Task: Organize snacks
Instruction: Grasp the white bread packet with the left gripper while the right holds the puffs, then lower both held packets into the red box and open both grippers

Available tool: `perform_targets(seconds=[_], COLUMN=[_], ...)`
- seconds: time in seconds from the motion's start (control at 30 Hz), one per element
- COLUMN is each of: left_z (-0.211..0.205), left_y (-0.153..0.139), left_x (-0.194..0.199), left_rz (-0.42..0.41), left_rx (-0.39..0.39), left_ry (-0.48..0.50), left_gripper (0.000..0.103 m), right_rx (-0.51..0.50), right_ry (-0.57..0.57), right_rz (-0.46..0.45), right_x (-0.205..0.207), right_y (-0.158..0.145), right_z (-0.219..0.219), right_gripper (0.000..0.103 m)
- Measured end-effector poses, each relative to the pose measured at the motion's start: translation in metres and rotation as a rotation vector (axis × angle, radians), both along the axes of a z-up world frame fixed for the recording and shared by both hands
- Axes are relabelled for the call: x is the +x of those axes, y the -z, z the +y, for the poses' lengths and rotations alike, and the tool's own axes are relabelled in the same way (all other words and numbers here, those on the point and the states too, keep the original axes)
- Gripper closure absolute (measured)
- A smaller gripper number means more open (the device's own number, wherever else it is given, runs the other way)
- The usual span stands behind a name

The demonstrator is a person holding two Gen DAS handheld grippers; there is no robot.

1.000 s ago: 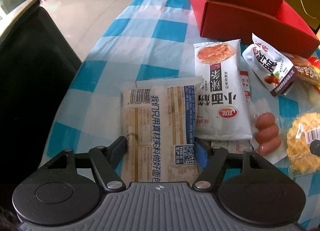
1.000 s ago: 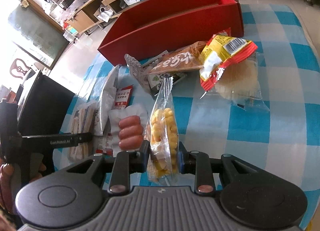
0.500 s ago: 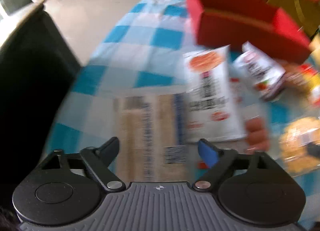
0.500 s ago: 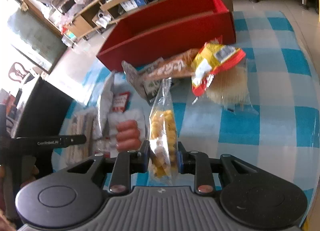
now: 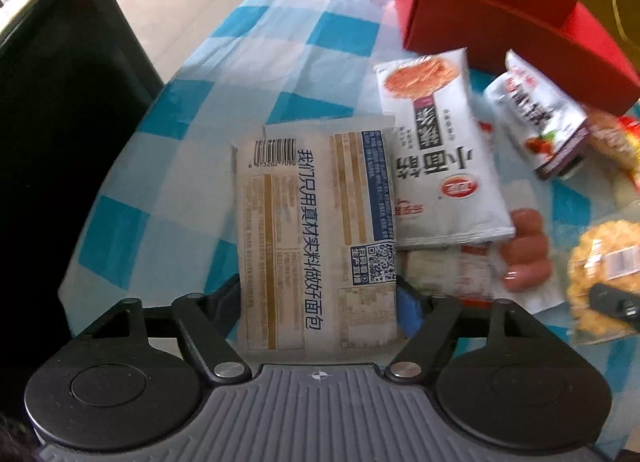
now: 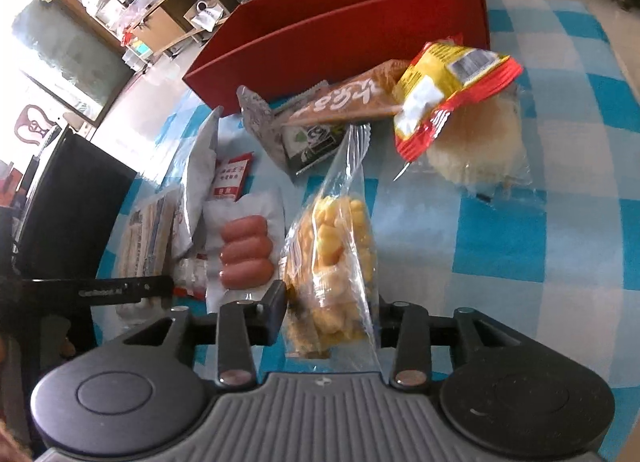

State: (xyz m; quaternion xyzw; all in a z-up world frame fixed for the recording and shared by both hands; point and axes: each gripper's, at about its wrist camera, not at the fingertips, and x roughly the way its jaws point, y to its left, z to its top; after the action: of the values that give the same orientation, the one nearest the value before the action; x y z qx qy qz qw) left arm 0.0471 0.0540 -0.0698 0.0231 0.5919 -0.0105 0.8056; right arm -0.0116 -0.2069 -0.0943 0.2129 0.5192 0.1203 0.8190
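Left gripper [image 5: 319, 302]: jaws clamped on the near end of a flat beige bread packet with barcode and blue print [image 5: 316, 230], one jaw against each long edge. Right gripper [image 6: 332, 304]: jaws pinched shut on a clear plastic bag of yellow puffed pieces [image 6: 334, 258], bag standing upright, its empty top pointing away.

Just beside the bread packet, overlapping its right edge: a white noodle-snack pouch with orange picture [image 5: 438, 150]. Next to that, a clear pack of small pink sausages [image 5: 524, 254], also seen left of the puffed bag in the right wrist view [image 6: 246, 258]. Farther out: a white and dark purple pouch [image 5: 540, 122], a brown wrapper with white lettering [image 6: 352, 96], a yellow and red crinkled bag [image 6: 448, 94] lying on a clear pack of pale round wafers [image 6: 480, 146]. Beyond them all, an open red cardboard box [image 6: 340, 42] at the back of the blue and white checked surface [image 5: 280, 62].
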Motion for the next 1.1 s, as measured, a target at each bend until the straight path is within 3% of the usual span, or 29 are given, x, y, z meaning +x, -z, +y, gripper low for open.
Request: perform_targets(seconds=[0.13, 0.43, 0.8, 1.1], left_z=[0.005, 0.001, -0.049, -0.087], left_y=[-0.017, -0.049, -0.085, -0.097], left_x=[-0.006, -0.009, 0.019, 0.054], left_rz=[-0.023, -0.092, -0.201, -0.244], left_rx=[-0.081, -0.232, -0.24, -0.251], left_ry=[-0.003, 0.022, 0.105, 0.141], left_gripper=[0.025, 0.025, 0.025, 0.025], right_rx=[0.014, 0.105, 0.112, 0.114], right_ry=[-0.009, 0.028, 0.052, 0.131], right_rz=[-0.014, -0.103, -0.189, -0.255], right_x=[-0.005, -0.022, -0.005, 0.022], right_y=[-0.007, -0.044, -0.073, -0.097], right_z=[0.0, -0.012, -0.014, -0.041], right_gripper=[0.077, 0.077, 0.077, 0.077])
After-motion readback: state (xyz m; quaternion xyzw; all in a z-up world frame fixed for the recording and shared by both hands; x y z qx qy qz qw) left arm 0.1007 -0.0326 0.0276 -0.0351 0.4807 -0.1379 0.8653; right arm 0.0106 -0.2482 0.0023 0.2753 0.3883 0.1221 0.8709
